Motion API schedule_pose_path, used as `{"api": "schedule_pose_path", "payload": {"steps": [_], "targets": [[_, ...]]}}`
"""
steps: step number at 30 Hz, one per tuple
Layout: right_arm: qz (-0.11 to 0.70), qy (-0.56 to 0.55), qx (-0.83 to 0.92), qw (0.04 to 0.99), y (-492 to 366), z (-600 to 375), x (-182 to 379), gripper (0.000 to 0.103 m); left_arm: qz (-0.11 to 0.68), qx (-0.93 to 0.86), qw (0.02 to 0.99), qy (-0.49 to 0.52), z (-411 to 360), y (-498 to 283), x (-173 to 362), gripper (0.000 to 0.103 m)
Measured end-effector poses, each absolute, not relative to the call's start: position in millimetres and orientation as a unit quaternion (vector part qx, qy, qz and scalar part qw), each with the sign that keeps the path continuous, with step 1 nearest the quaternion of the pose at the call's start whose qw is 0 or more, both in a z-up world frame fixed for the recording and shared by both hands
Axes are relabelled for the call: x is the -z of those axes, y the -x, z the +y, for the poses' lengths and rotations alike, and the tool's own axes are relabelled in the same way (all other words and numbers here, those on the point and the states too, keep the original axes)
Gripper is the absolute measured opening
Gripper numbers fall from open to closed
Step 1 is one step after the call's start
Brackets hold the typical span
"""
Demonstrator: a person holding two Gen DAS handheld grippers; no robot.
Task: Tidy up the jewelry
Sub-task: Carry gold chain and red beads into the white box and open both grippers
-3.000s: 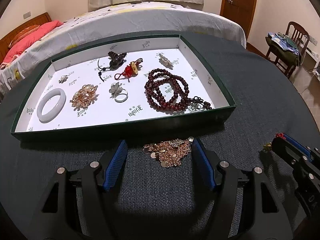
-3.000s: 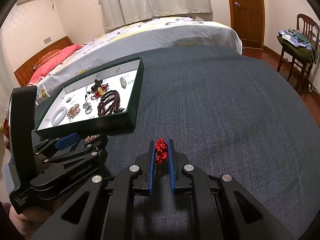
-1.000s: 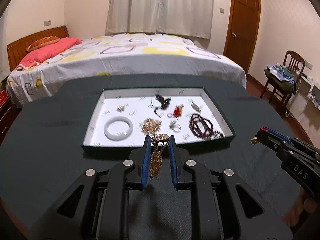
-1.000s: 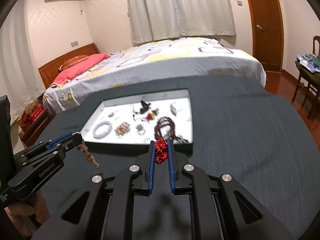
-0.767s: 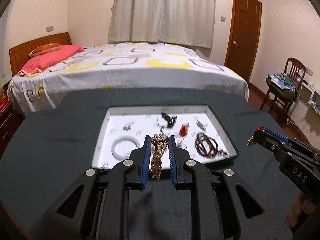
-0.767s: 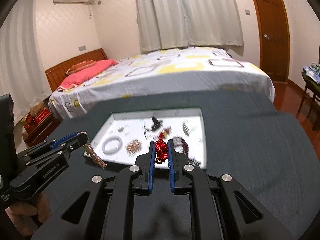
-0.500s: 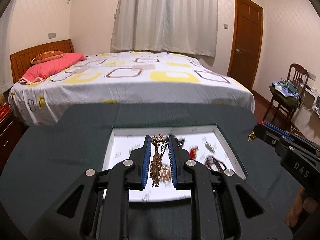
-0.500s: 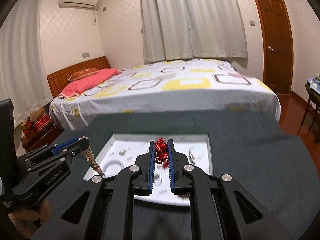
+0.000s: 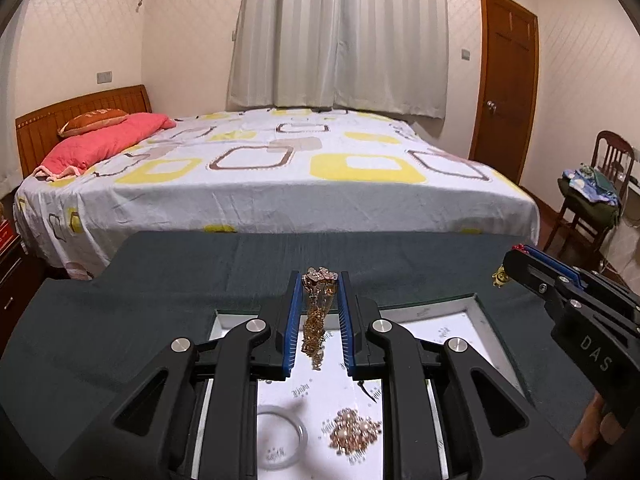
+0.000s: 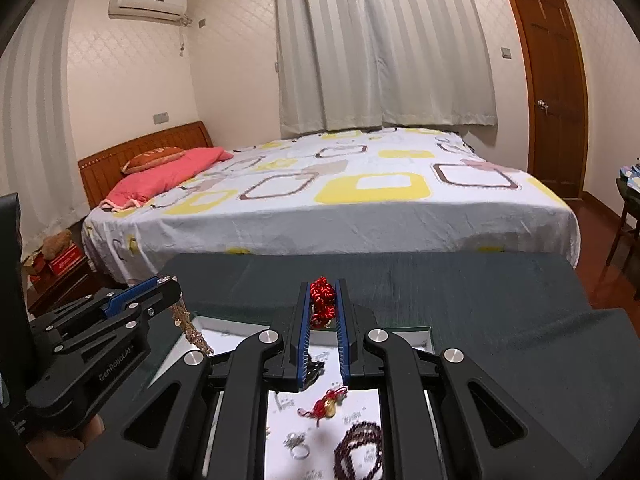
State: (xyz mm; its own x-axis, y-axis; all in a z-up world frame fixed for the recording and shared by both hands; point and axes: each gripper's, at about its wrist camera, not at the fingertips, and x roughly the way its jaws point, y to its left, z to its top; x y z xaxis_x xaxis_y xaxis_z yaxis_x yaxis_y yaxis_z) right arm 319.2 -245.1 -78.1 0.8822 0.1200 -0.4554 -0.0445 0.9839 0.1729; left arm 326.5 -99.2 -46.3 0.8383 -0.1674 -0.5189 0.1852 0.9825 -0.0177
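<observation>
Both tools now over tray [image 9: 476, 304] | gold chain [image 9: 316, 320], red knot [image 10: 323, 300] still clamped

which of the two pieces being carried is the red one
The red knotted cord piece clamped in the right gripper; the left gripper holds a dangling gold chain instead.

Desk [image 9: 120, 320]: near, carrying the tray [image 9: 472, 308].
Bed [image 9: 280, 184]: far, behind the desk.
Pillow [image 9: 100, 140]: far left, on the bed.
Door [image 9: 504, 88]: far right.
Chair [image 9: 592, 200]: right of the bed.
In the tray: bangle [image 9: 280, 436] left, cluster brooch [image 9: 354, 432] just right of it.
Left tongs [image 9: 319, 280]: above the tray.
Right tongs [image 10: 323, 286]: to their right, also above it.
</observation>
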Motion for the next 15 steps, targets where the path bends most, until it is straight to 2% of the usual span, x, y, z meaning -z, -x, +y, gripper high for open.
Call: {"api": "schedule_pose_path", "payload": {"steps": [15], "targets": [[0.333, -0.067, -0.037, 0.940, -374, -241, 141, 0.012, 0.360, 0.079, 0.929, -0.043, -107, -383, 115, 0.018]]}}
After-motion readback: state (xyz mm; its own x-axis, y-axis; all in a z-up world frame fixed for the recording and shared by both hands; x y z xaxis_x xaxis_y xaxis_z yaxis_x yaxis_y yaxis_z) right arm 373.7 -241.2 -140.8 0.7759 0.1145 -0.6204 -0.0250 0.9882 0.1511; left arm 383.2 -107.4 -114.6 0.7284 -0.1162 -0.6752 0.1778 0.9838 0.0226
